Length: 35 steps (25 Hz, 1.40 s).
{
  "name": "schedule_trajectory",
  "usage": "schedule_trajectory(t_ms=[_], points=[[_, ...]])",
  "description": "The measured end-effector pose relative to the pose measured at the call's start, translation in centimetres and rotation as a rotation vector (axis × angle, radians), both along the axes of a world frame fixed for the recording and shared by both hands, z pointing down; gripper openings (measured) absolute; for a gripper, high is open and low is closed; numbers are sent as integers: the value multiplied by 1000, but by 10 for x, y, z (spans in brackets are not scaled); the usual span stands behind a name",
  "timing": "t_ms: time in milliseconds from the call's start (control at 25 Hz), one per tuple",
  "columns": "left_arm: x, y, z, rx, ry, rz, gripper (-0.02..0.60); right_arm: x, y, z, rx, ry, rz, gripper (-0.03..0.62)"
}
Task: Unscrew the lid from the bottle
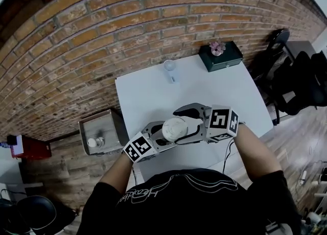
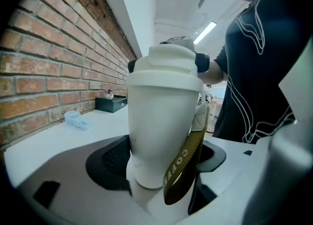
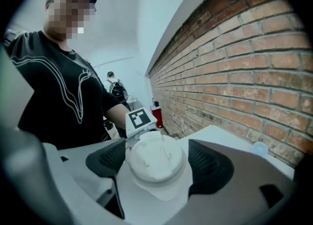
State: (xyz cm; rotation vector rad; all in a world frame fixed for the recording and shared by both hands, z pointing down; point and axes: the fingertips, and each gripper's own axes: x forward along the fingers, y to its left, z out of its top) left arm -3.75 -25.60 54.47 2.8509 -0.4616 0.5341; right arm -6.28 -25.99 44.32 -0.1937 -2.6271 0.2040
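White bottle sits between both grippers, over the near edge of the white table, right in front of my chest. I can't tell if its base rests on anything.

My left gripper is clamped on the lower body, dark pads on either side, jaws about half spread. An olive strap hangs down the bottle's side by the right-hand pad, maybe partly caught.

My right gripper comes at the top end on. Its jaws are spread wide around the white lid, with the pads up against its sides as far as I can see.

Handling, my guess:
- The plastic looks smooth, hard and fairly light, so it's stiff enough to squeeze but slick.
- The body tapers downward, so it could slide or spin in the left pads once I apply torque.
- The lower grip should stay firm and keep clear of the strap.
- The lid is wide and domed with a flip spout on top, so I'd take it low on the broad collar, not the dome.
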Motion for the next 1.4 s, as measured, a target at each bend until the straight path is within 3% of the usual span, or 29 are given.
schedule_trajectory(t_ms=[400, 520, 760, 1040, 1400], points=[[-1, -3, 1, -5, 6, -139, 376, 5, -11, -6, 105, -34, 461, 410], [-2, -5, 0, -9, 4, -197, 376, 6, -9, -5, 128, -31, 555, 410], [-4, -5, 2, -30, 16, -269, 374, 6, -7, 0, 174, 12, 667, 400], [-3, -4, 3, -37, 12, -294, 371, 4, -7, 2, 232, 43, 719, 373], [-4, -3, 3, -25, 12, -284, 370, 4, -6, 2, 237, 34, 674, 366]])
